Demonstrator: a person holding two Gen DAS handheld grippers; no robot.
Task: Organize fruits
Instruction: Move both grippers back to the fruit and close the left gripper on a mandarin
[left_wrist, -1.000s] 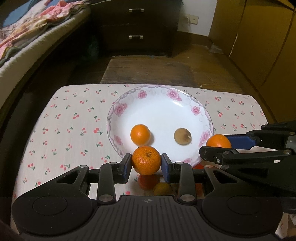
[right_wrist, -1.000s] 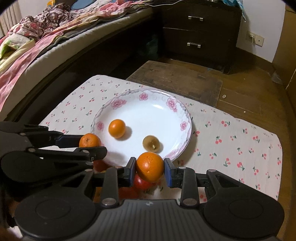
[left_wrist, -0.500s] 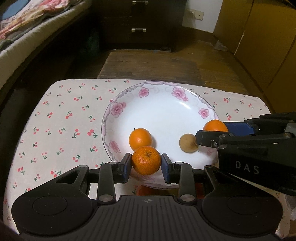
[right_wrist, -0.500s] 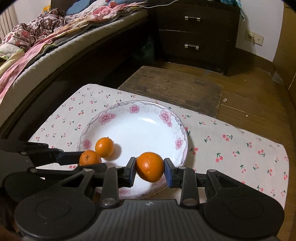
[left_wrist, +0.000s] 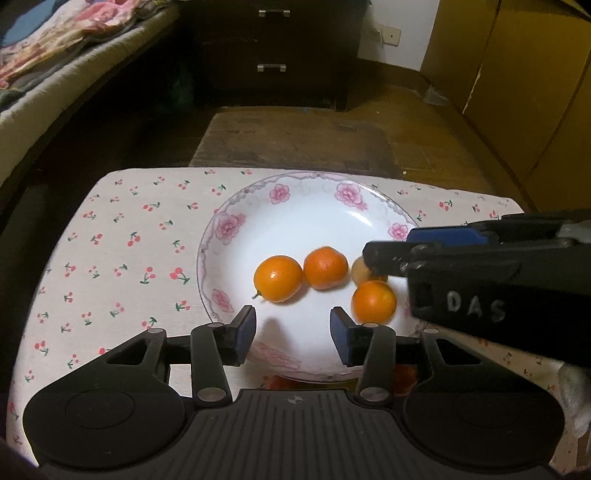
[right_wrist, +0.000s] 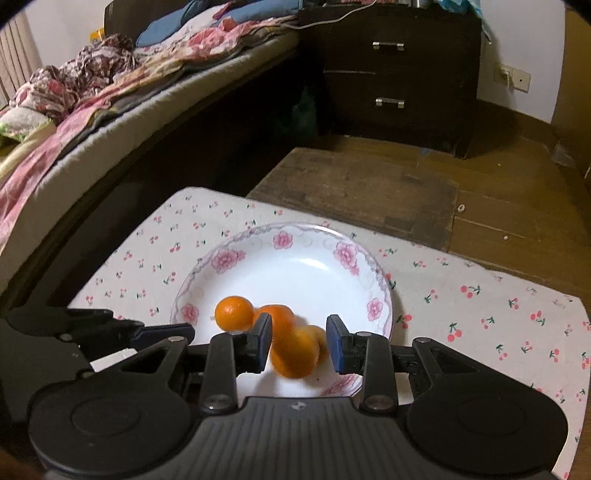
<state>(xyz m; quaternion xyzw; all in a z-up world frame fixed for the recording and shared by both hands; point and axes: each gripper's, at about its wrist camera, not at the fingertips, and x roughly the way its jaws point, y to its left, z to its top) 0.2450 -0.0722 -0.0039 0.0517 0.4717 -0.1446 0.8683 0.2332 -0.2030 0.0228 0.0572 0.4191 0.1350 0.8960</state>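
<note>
A white plate with pink flowers (left_wrist: 295, 206) (right_wrist: 306, 240) sits on the cherry-print cloth. Three oranges lie in it: one on the left (left_wrist: 277, 273) (right_wrist: 234, 313), one in the middle (left_wrist: 325, 268) (right_wrist: 279, 315), one on the right (left_wrist: 373, 301), blurred in the right wrist view (right_wrist: 295, 356). A small brown fruit (left_wrist: 359, 271) is partly hidden behind the right gripper. My left gripper (left_wrist: 291, 330) is open and empty over the plate's near rim. My right gripper (right_wrist: 299, 343) is open, with the blurred orange loose between its jaws.
The cloth-covered table (left_wrist: 122, 236) ends at a drop to a wooden floor. A bed (right_wrist: 92, 96) stands to the left and a dark drawer chest (right_wrist: 391, 70) behind. Red fruit (left_wrist: 404, 373) shows under the left gripper, near the plate's front rim.
Both grippers opened and let go of their oranges, which now lie in the plate. The right one's orange is still blurred with motion.
</note>
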